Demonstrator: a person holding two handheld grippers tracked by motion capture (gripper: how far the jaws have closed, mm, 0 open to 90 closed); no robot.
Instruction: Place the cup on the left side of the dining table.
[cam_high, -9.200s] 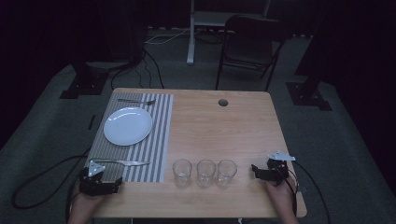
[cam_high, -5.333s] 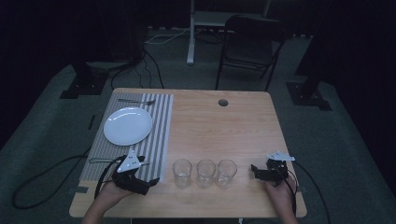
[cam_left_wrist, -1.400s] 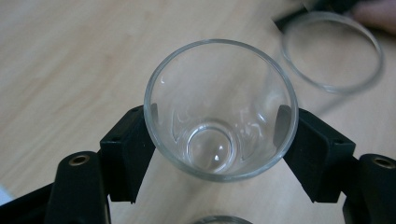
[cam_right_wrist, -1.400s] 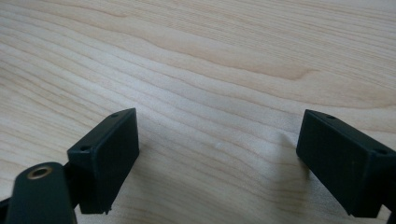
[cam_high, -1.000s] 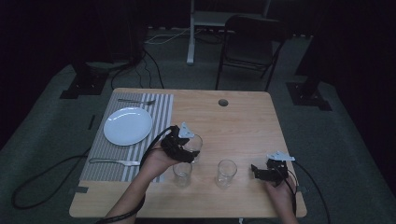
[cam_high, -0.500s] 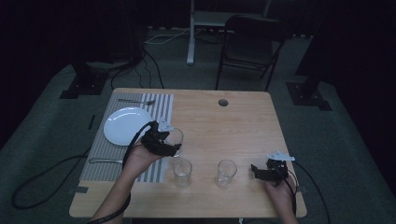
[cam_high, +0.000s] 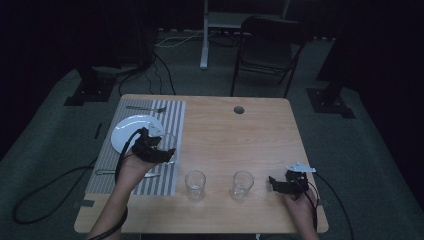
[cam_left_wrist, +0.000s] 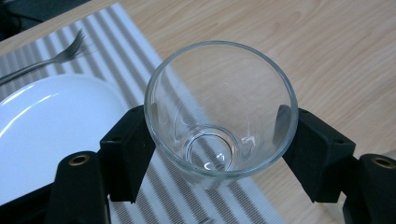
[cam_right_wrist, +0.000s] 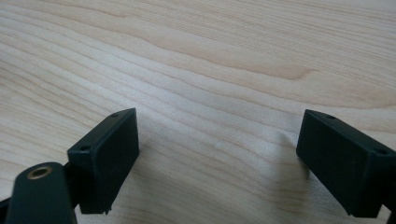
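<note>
My left gripper (cam_high: 166, 150) is shut on a clear empty drinking glass (cam_high: 168, 141), gripping it on both sides below the rim. In the left gripper view the glass (cam_left_wrist: 219, 112) stands upright between the black jaws, over the right part of the striped placemat (cam_left_wrist: 140, 56) and just right of the white plate (cam_left_wrist: 42, 126). I cannot tell whether it touches the mat. Two more glasses (cam_high: 195, 185) (cam_high: 242, 185) stand near the front edge with a gap between them. My right gripper (cam_high: 276, 184) rests at the front right. It is open (cam_right_wrist: 219, 158) over bare wood.
A fork (cam_high: 146, 108) lies at the placemat's far end, beyond the plate (cam_high: 127, 131). Another piece of cutlery (cam_high: 107, 172) lies at the mat's near end. The wooden table (cam_high: 240, 135) has a round cable hole (cam_high: 239, 109) at the back. A chair stands behind the table.
The left gripper took the middle glass from the row of three and has carried it left and back, to beside the plate. The right gripper has not moved.
</note>
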